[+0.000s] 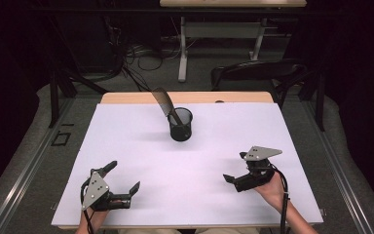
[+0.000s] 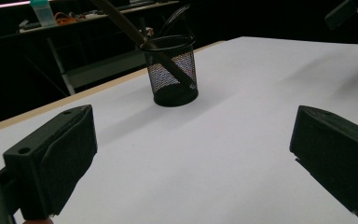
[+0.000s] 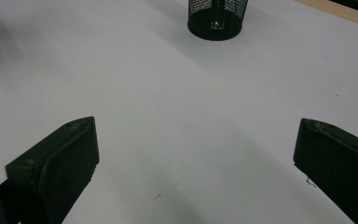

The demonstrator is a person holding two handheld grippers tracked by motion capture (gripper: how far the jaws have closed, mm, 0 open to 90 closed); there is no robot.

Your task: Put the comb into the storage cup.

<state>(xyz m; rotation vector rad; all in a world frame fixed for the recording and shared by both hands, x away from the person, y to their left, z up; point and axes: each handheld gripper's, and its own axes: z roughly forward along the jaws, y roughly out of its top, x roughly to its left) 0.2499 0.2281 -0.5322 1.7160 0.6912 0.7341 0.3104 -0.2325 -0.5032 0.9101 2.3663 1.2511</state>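
Left gripper (image 1: pixel 125 177) low over near-left worktop (image 1: pixel 204 195), jaws wide apart, empty. Right gripper (image 1: pixel 234 167) near-right, jaws also spread, empty. Black mesh cup (image 1: pixel 180 125) upright at centre-far worktop, well apart from both. Dark flat strip (image 1: pixel 164 103) in cup, leaning up-left over rim.

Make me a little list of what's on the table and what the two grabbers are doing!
table: white sheet covering the top
cup: black mesh cup, upright, far middle of the sheet
inside cup: long dark strip, leaning out to the left
left gripper: jaws open, holding nothing, near edge
right gripper: jaws open, holding nothing, near edge
touching cup: neither gripper
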